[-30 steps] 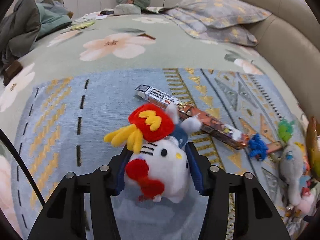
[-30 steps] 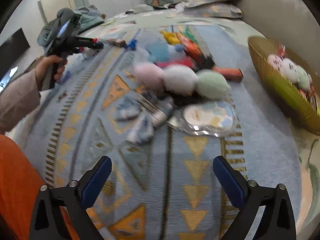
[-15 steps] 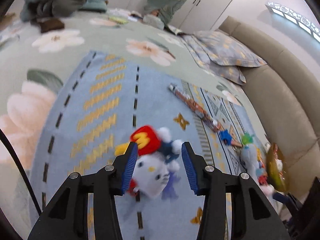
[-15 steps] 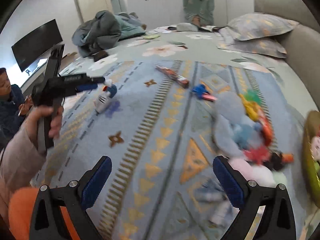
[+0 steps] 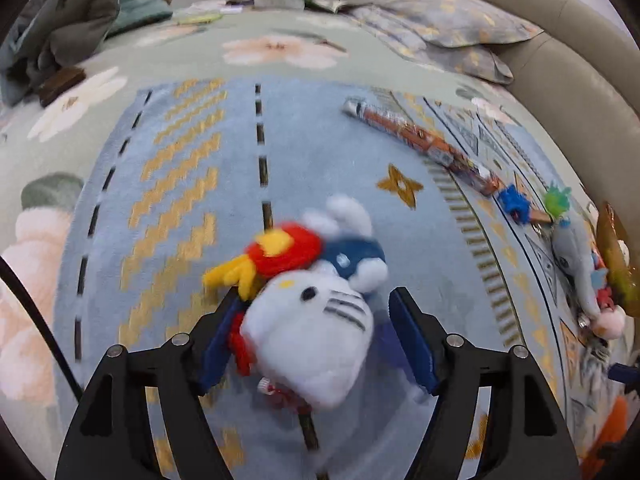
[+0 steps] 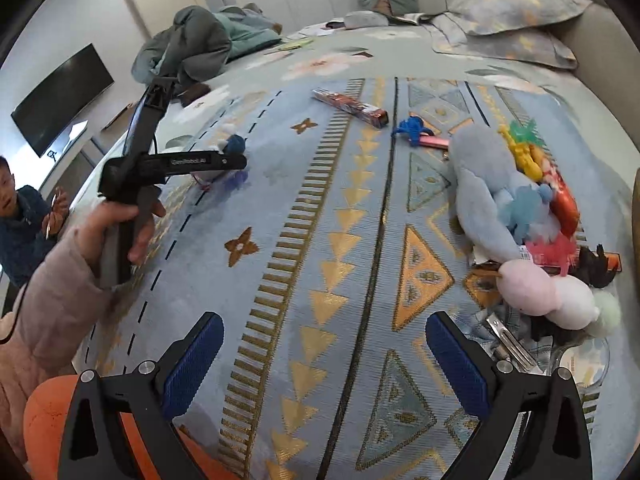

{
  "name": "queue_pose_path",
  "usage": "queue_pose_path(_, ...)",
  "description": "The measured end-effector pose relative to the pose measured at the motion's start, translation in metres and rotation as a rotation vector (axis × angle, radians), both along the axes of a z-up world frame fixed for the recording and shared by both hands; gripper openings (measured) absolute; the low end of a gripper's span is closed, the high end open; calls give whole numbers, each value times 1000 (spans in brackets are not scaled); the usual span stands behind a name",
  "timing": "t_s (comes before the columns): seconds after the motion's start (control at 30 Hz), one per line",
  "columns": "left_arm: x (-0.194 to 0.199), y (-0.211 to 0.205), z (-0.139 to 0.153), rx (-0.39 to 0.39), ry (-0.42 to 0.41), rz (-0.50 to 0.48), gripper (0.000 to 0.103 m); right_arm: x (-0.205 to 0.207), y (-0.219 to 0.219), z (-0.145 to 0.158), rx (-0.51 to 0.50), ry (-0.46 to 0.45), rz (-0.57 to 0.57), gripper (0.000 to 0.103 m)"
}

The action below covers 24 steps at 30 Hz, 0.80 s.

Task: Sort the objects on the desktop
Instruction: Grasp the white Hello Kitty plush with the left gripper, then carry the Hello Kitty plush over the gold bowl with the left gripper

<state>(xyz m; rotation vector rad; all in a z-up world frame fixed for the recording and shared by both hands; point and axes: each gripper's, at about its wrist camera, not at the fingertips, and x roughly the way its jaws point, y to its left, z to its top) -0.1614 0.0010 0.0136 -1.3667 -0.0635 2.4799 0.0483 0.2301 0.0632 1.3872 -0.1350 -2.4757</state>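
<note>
**Plush cat between parted pads on the left, bare pads on the right**

In the left wrist view the left tool (image 5: 316,340) is seen at the bottom centre of the frame with its blue pads (image 5: 412,344) parted. The white plush cat (image 5: 308,332) (red bow, red-and-yellow cap, blue body) lies between them. The left pad is partly hidden behind the plush, a gap is visible between the plush and the right pad, and whether any grip is applied cannot be told, since the toy is blurred. The plush is shown over the light blue patterned rug (image 5: 180,184), which is spread on a floral bed cover. Toward the upper right of the frame a long foil-wrapped snack pack (image 5: 420,140) is laid on the rug, with a blue toy (image 5: 514,200) at its lower end and a grey plush elephant (image 5: 576,264) near the right edge.

In the right wrist view the right tool (image 6: 324,356) is seen at the bottom of the frame, its pads spread wide with nothing between them. Only the rug (image 6: 280,200) is seen past the pads. At the left of the frame the other tool (image 6: 234,160) is held in the person's left hand (image 6: 128,224), with the plush cat (image 6: 230,148) at its tip, largely hidden. At the right of the frame the remaining toys are heaped: the elephant (image 6: 484,184), a pink plush (image 6: 540,288) and small coloured pieces. The snack pack (image 6: 350,106) is seen in the upper centre.
</note>
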Motion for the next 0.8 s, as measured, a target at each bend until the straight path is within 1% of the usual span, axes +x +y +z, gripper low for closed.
queue_pose_path(0.03, -2, -2, 0, 17, 10, 14, 66, 0, 0, 0, -6, -1, 2, 102)
queue_pose_path(0.07, -2, -8, 1, 53, 21, 31, 60, -1, -1, 1, -10, 1, 6, 102)
queue_pose_path(0.1, -2, -11, 2, 76, 24, 41, 56, -1, -2, 2, -5, 4, 9, 102)
queue_pose_path(0.13, 2, -19, 5, 114, 41, 65, 55, 0, -4, 3, 3, 8, 15, 102)
queue_pose_path(0.23, 20, -39, 14, 178, 86, 127, 54, -8, -16, 6, 14, 25, 45, 102)
queue_pose_path(0.3, 35, -57, 16, 243, 90, 188, 54, -19, -30, 9, 23, 39, 69, 102)
queue_pose_path(0.33, 42, -63, 16, 259, 95, 213, 54, -27, -39, 11, 25, 49, 83, 102)
queue_pose_path(0.4, 54, -71, 10, 263, 114, 257, 54, -44, -58, 14, 34, 67, 111, 102)
queue_pose_path(0.47, 59, -76, -6, 267, 97, 290, 54, -65, -78, 12, 62, 67, 131, 102)
queue_pose_path(0.5, 57, -76, -8, 272, 109, 294, 54, -78, -89, 9, 68, 54, 140, 99)
queue_pose_path(0.53, 58, -76, -6, 273, 123, 301, 54, -87, -97, 5, 56, 38, 152, 84)
queue_pose_path(0.6, 58, -76, -7, 270, 143, 324, 54, -111, -114, -7, 41, -14, 159, 70)
queue_pose_path(0.67, 59, -81, -9, 306, 147, 331, 54, -132, -126, -21, 59, -54, 128, 67)
queue_pose_path(0.7, 59, -83, -10, 322, 147, 335, 54, -138, -129, -26, 54, -68, 125, 63)
queue_pose_path(0.73, 59, -85, -11, 336, 143, 334, 54, -144, -132, -31, 35, -83, 126, 61)
queue_pose_path(0.8, 59, -89, -13, 363, 136, 334, 54, -148, -138, -35, 32, -82, 139, 61)
